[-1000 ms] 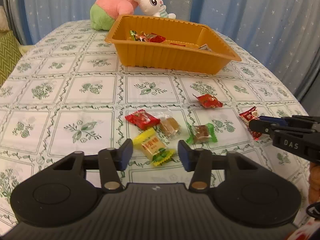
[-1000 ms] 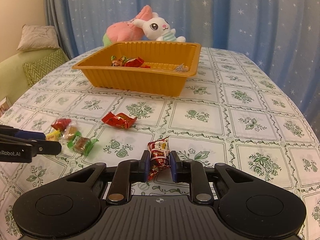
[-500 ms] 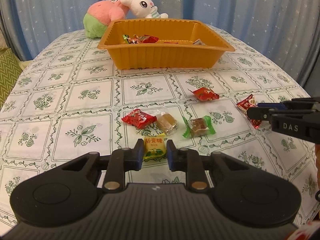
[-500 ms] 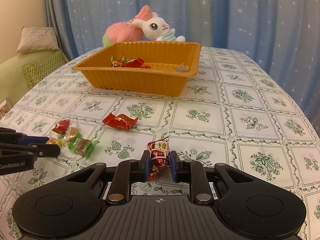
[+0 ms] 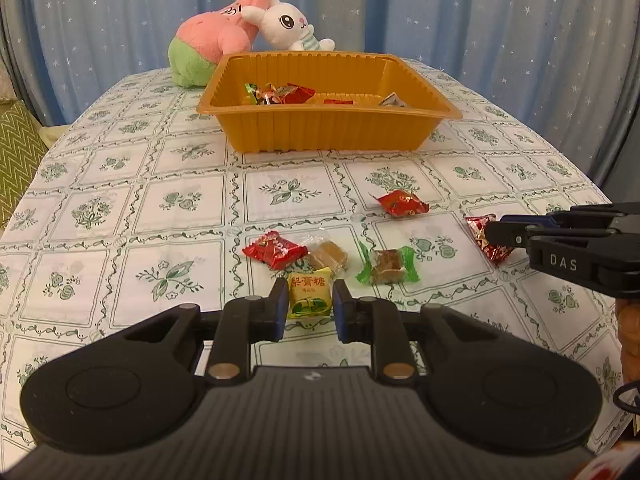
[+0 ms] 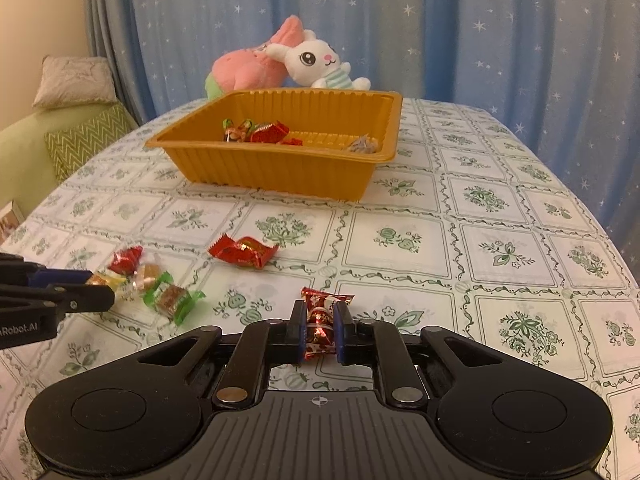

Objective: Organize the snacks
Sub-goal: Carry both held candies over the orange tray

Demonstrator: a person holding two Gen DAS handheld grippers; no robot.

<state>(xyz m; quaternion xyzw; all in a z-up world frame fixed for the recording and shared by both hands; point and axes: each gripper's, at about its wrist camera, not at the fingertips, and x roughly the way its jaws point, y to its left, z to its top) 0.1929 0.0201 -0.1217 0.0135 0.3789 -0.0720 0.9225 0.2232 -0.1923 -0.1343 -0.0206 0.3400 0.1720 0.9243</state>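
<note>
Both grippers already have a candy each, so the thing that matters now is where the orange tray (image 5: 326,130) sits relative to the fingers: straight ahead and a bit up-table from both, with its long side facing the left gripper (image 5: 310,306). The left one looks roughly centred on the tray, the right gripper (image 6: 319,330) sees it off to its left, so I'd say the left has the straighter run (hard to call which is actually nearer).

Grip state: left fingers are closed most of the way onto the yellow candy (image 5: 310,297), flat face toward the camera. Right fingers are pinched tight on a red-and-white candy (image 6: 319,326), its long axis standing up between the pads.

Count, relative to the tray: 4 loose candies on the tablecloth (image 5: 120,200) on the near side of it, i.e. 2 red, 1 clear-wrapped caramel, 1 green. Plus 2 held. Inside the tray there's a small pile at the left end and 1 piece at the right end; can't count the pile exactly. 2 plush toys sit behind the tray.
</note>
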